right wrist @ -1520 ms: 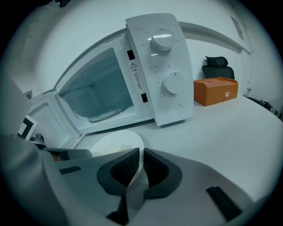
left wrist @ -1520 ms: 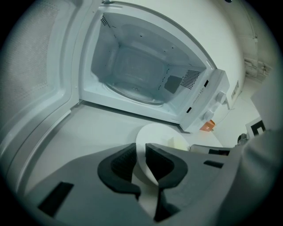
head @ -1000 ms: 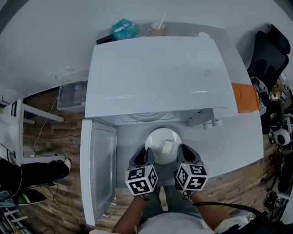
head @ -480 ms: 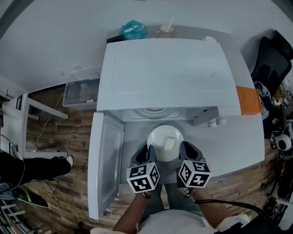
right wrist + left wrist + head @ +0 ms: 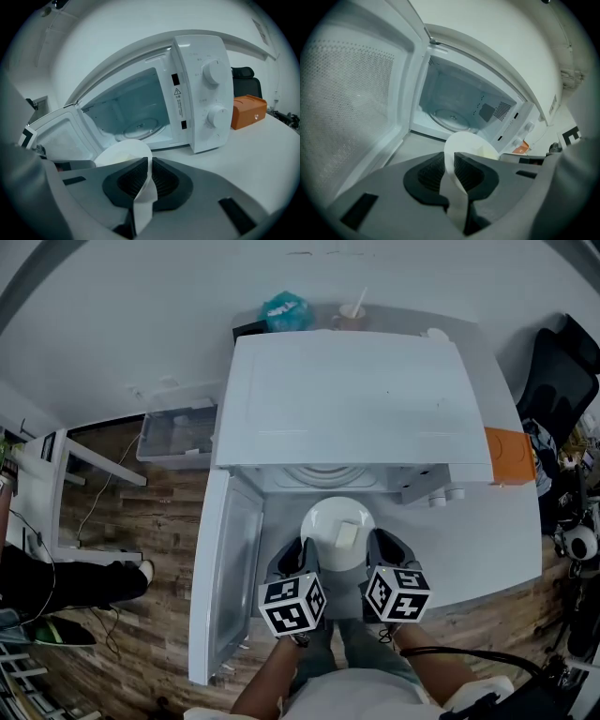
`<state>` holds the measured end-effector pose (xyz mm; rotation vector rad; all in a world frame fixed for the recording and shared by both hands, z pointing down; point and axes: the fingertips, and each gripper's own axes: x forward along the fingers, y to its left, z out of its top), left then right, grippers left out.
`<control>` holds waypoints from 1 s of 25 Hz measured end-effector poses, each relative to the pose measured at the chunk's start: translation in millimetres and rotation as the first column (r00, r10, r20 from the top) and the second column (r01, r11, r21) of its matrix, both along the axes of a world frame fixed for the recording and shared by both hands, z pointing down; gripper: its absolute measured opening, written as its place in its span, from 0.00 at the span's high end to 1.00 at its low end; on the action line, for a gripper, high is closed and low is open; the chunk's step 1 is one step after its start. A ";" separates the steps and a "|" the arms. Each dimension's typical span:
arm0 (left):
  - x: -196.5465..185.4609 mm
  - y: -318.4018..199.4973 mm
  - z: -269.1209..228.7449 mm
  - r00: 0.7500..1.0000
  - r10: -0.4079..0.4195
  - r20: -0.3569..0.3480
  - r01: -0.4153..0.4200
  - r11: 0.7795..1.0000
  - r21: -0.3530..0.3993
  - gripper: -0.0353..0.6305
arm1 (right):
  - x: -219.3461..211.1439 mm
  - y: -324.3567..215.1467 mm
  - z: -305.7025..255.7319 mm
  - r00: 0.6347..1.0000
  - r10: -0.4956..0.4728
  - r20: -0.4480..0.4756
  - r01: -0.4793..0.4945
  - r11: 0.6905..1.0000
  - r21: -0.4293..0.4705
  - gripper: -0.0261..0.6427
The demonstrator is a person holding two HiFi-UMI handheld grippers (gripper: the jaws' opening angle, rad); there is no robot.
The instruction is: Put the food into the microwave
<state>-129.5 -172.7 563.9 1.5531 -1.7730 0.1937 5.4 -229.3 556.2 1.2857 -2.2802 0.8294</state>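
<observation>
Just outside the open microwave [image 5: 352, 399], door [image 5: 230, 568] swung left, above the worktop [image 5: 487, 531]: my left claw [image 5: 298, 563] and right claw [image 5: 380, 559] each clamped tight on opposite rims of the white plate [image 5: 328, 519]. Pale food block [image 5: 345, 536] sits on the plate, not yet inside.

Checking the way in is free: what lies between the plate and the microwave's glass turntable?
Nothing: in the left gripper view only the bare sill of the microwave separates plate and turntable.
</observation>
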 end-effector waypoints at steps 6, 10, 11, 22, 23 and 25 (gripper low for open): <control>-5.1 -4.3 -5.9 1.000 -0.015 0.000 0.015 1.000 0.013 0.85 | -6.0 -7.6 -5.6 1.000 0.001 0.017 -0.001 1.000 0.006 0.92; -9.9 -9.2 -6.4 1.000 -0.026 -0.001 0.026 1.000 0.016 0.85 | -9.9 -11.6 -7.0 1.000 0.002 0.023 -0.003 1.000 0.007 0.92; -11.5 -11.2 -7.5 1.000 -0.029 -0.001 0.029 0.999 0.019 0.85 | -11.2 -13.0 -7.7 1.000 0.002 0.024 -0.003 1.000 0.008 0.92; -24.7 -30.8 -12.7 0.998 -0.063 0.002 0.063 0.997 0.034 0.85 | -22.7 -30.7 -10.9 0.999 0.004 0.041 -0.005 1.000 0.012 0.92; -25.4 -32.3 -12.3 0.998 -0.066 0.001 0.065 0.997 0.034 0.85 | -23.6 -32.9 -11.3 0.999 0.004 0.041 -0.005 1.000 0.016 0.92; -26.4 -35.4 -11.3 0.998 -0.070 0.001 0.070 0.997 0.035 0.85 | -25.0 -36.8 -11.8 0.999 0.003 0.038 -0.004 1.000 0.025 0.92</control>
